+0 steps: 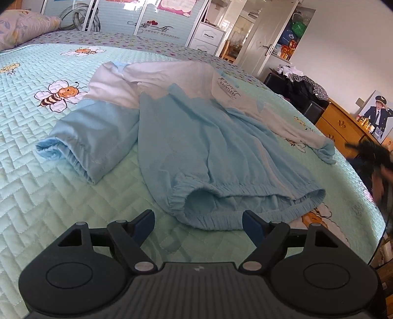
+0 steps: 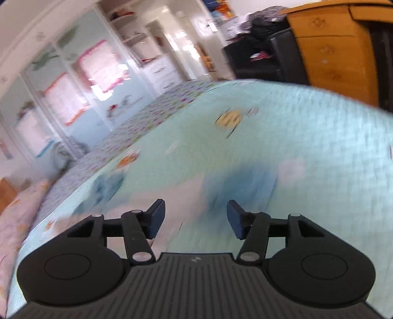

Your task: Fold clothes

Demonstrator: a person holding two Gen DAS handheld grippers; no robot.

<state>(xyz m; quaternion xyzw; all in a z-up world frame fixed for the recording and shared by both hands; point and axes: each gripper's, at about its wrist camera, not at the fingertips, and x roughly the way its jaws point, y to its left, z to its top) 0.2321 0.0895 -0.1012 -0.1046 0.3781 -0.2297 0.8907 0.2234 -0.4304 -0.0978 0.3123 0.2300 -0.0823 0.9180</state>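
Bee-print quilt (image 1: 36, 171); blue-white top (image 1: 196, 137) reads "DAUNTLESS", perhaps; left claw (image 1: 198, 224), right claw (image 2: 195, 218) agape, empty.

This is a bedroom in a home. A bed (image 1: 36, 196) covered by a quilted mint bedspread with cartoon bees fills most of the view, a floral pillow (image 1: 22, 27) at its head. Behind it stands a sliding-door wardrobe (image 1: 110, 14) decorated with rings and the words "Sweet Wedding" (a family touch). A white drawer unit (image 1: 206, 36), a wooden dresser (image 1: 343, 127) and a framed portrait (image 1: 377, 112) line the far side.
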